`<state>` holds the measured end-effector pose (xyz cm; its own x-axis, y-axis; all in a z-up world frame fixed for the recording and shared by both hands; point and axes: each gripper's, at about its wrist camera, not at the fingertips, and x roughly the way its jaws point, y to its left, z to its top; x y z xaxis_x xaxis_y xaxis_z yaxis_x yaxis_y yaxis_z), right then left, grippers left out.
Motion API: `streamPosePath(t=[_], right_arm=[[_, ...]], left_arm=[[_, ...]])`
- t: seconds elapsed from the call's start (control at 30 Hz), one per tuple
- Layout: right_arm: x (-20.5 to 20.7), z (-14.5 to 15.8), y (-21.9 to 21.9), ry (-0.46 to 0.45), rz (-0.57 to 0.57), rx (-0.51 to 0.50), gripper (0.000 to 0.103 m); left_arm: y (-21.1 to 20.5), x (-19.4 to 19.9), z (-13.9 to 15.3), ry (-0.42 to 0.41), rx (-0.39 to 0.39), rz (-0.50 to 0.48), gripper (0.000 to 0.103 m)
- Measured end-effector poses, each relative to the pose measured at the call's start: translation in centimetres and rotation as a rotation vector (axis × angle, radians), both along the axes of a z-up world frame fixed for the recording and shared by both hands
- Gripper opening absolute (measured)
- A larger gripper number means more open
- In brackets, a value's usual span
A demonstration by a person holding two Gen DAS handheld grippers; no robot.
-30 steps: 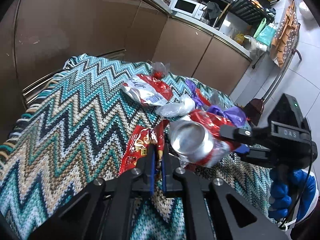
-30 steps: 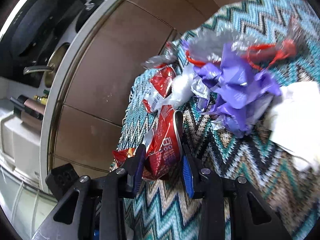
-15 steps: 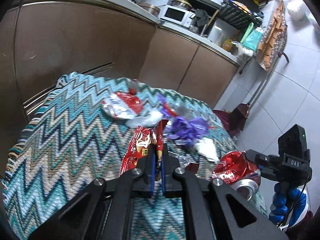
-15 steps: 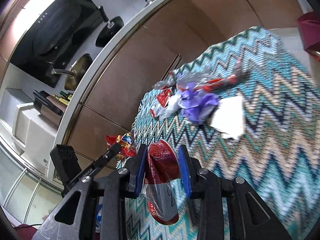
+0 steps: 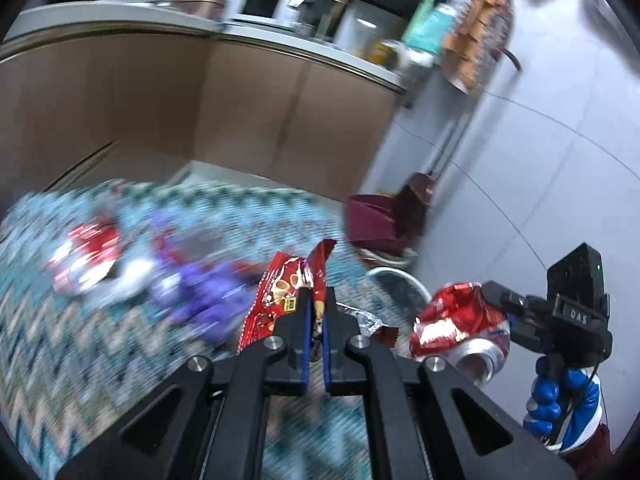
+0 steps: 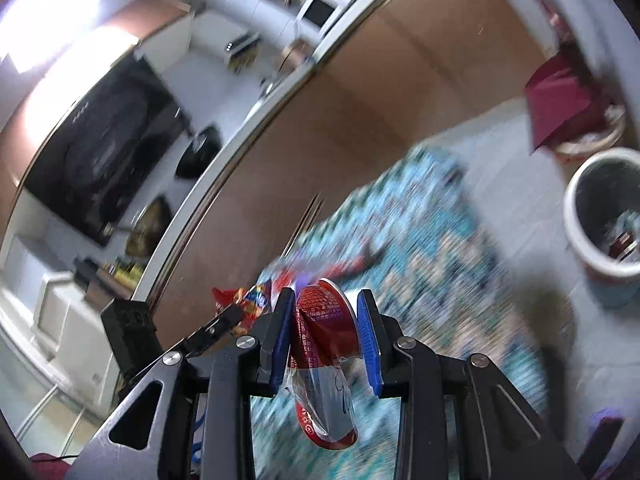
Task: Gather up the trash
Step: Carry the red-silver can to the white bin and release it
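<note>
My left gripper [image 5: 315, 300] is shut on a red snack wrapper [image 5: 280, 292], lifted off the zigzag blanket [image 5: 80, 360]. A crushed red and silver can [image 6: 324, 336] sits clamped between the blue pads of my right gripper [image 6: 325, 308]. That same can [image 5: 460, 324] shows at the right of the left wrist view, held by the right gripper [image 5: 496, 300] in a blue-gloved hand [image 5: 548, 396]. A white bin [image 6: 604, 216] with some trash inside stands on the floor at the right. More trash stays on the blanket: a red packet [image 5: 86, 256] and purple plastic [image 5: 204, 288].
Brown cabinet fronts [image 5: 240, 112] run behind the blanket under a white counter. A dark red dustpan [image 5: 380, 220] rests on the grey tiled floor near the bin. Both views are blurred by motion.
Both grippers have lifted their loads off the blanket and swung right, toward the floor side. The bin has come into the right wrist view.
</note>
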<state>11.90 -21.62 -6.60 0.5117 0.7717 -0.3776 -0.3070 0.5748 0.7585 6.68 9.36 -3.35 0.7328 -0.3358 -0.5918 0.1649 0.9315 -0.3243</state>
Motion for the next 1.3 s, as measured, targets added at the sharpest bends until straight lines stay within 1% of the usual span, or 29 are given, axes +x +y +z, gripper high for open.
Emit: streamPosePath(t=[0.13, 0.17, 0.2, 0.23, 0.27, 0.33, 0.37, 0.47, 0.57, 0.6, 0.63, 0.7, 0.77, 0.8, 0.83, 0.9, 0.93, 1.07, 1.23, 1.3], right_arm=[[2.8, 1.1, -5.5, -0.046, -0.155, -0.088, 0.031], [3.5, 1.1, -6.7, -0.051, -0.19, -0.109, 0.031], [4.2, 1.0, -7.9, -0.056, -0.224, -0.136, 0.031], [4.9, 0.9, -8.8, -0.062, -0.259, -0.171, 0.031], [6.0, 0.7, -10.1, -0.065, -0.302, -0.21, 0.031], [7.6, 0.2, -11.5, -0.064, -0.349, -0.257, 0.031], [8.8, -0.3, -12.4, -0.061, -0.379, -0.301, 0.031], [11.8, -2.0, -14.0, -0.042, -0.428, -0.367, 0.031], [14.3, -4.1, -15.2, -0.01, -0.452, -0.402, 0.032], [15.2, -5.0, -15.5, 0.003, -0.455, -0.418, 0.032], [15.9, -5.7, -15.8, 0.011, -0.463, -0.443, 0.032], [17.1, -7.1, -16.4, 0.03, -0.475, -0.459, 0.033], [17.9, -8.1, -17.1, 0.049, -0.5, -0.475, 0.033], [18.0, -8.4, -17.3, 0.051, -0.509, -0.485, 0.035], [18.2, -8.6, -17.4, 0.052, -0.515, -0.494, 0.037], [18.5, -8.6, -17.4, 0.044, -0.528, -0.517, 0.047], [18.5, -8.4, -17.3, 0.037, -0.531, -0.53, 0.048], [17.9, -7.4, -16.5, 0.003, -0.535, -0.565, 0.051], [15.3, -4.8, -15.0, -0.052, -0.53, -0.587, 0.054], [14.1, -3.4, -14.3, -0.08, -0.53, -0.589, 0.057]], left_arm=[[-6.3, 5.2, -0.1, 0.011, 0.01, -0.112, 0.004], [-8.7, 7.2, -0.4, 0.02, 0.007, -0.153, 0.004], [-9.9, 8.1, -0.7, 0.025, 0.007, -0.171, 0.004], [-12.4, 10.1, -1.1, 0.034, 0.01, -0.206, 0.004], [-14.2, 11.4, -1.6, 0.041, 0.016, -0.226, 0.004], [-17.1, 13.7, -2.4, 0.057, 0.018, -0.257, 0.004], [-19.1, 15.2, -3.0, 0.07, 0.019, -0.276, 0.004], [-23.6, 18.9, -4.9, 0.11, 0.021, -0.305, 0.004], [-26.9, 21.9, -7.0, 0.154, 0.035, -0.311, 0.005], [-27.9, 23.0, -7.9, 0.174, 0.036, -0.312, 0.009], [-28.6, 23.7, -8.8, 0.19, 0.032, -0.314, 0.009], [-29.3, 24.9, -10.3, 0.218, 0.031, -0.314, 0.011], [-29.9, 25.9, -11.6, 0.239, 0.036, -0.308, 0.02], [-30.0, 26.2, -12.1, 0.247, 0.033, -0.307, 0.026], [-30.2, 26.5, -12.5, 0.254, 0.026, -0.305, 0.029], [-30.3, 27.0, -12.9, 0.26, 0.011, -0.306, 0.033], [-30.3, 27.1, -12.9, 0.26, 0.009, -0.307, 0.035], [-29.9, 26.8, -12.4, 0.246, 0.003, -0.301, 0.035], [-28.2, 24.5, -10.2, 0.202, -0.012, -0.292, 0.035], [-27.3, 23.2, -8.9, 0.176, -0.004, -0.284, 0.035]])
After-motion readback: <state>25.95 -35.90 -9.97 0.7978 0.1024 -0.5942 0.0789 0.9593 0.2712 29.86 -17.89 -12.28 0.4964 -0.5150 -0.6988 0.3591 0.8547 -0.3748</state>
